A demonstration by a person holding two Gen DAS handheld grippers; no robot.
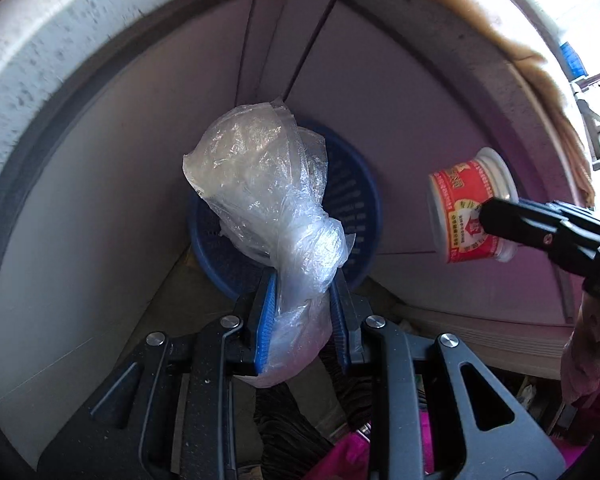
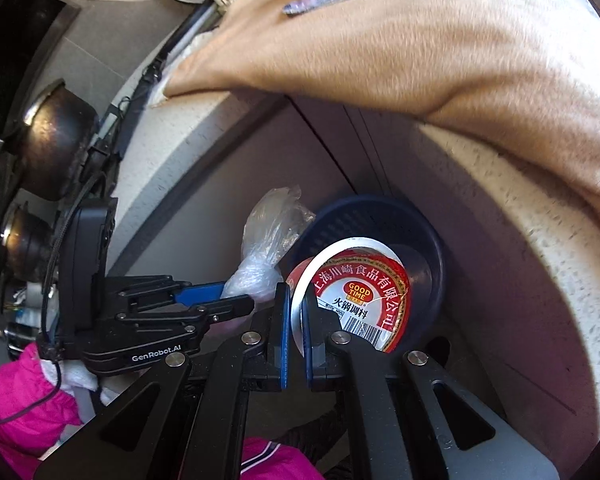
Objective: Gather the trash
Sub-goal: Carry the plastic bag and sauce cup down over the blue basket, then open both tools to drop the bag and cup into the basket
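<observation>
Both clamped: left gripper (image 1: 303, 280) on crumpled clear plastic bag (image 1: 260, 184), right gripper (image 2: 296, 300) on red-labelled white plastic cup (image 2: 356, 296); held above round blue slotted plastic basket (image 2: 428, 240) beside grey cabinet (image 1: 100, 160).

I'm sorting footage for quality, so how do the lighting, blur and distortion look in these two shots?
Left wrist view: blown-out daylight at right, heavy fisheye bending, plastic bag sharp, red cup slightly blurred. Right wrist view: sunlit beige cloth blurred, blue basket shadowed, cup's label crisp.

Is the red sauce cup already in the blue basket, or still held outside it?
Still outside: the right claw pinches the cup by its rim, above the blue basket.
</observation>
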